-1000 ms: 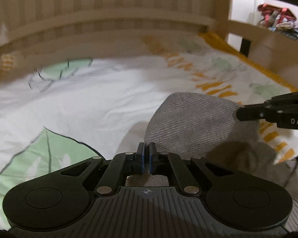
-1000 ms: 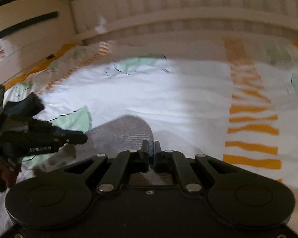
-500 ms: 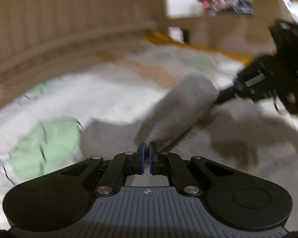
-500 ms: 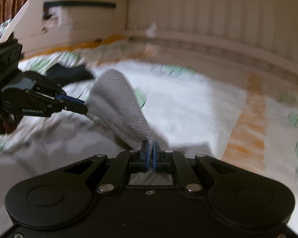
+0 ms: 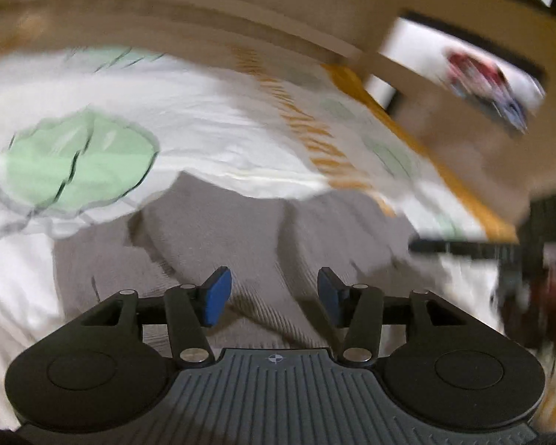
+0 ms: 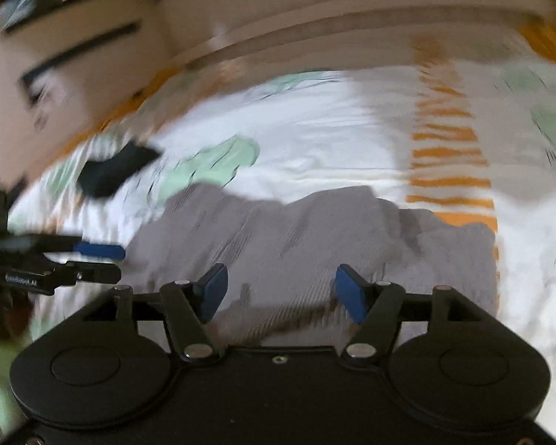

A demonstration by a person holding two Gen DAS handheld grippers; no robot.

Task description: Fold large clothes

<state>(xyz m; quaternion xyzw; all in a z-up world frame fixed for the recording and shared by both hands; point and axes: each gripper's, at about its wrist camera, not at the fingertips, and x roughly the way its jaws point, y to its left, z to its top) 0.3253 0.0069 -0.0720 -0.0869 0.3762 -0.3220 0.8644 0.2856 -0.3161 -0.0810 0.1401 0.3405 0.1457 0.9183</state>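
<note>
Grey garment [image 6: 315, 244] lying rumpled on the bed [image 6: 315, 141], part-folded at best, edges uneven. Left gripper [image 5: 274, 298] and right gripper [image 6: 281, 291] hovering just above it, jaws wide, gripping nothing. Smoothing and further folds probably remaining.

Left gripper [image 5: 274, 298]: matte black linkage arms with silver pivot screws, blue pads [image 5: 215, 296] on the jaws, two round black housings, and a grey ribbed centre plate bearing a small white crosshair mark. Right gripper [image 6: 281, 293]: same build, with a smooth black plate and white lettering on its side.
</note>
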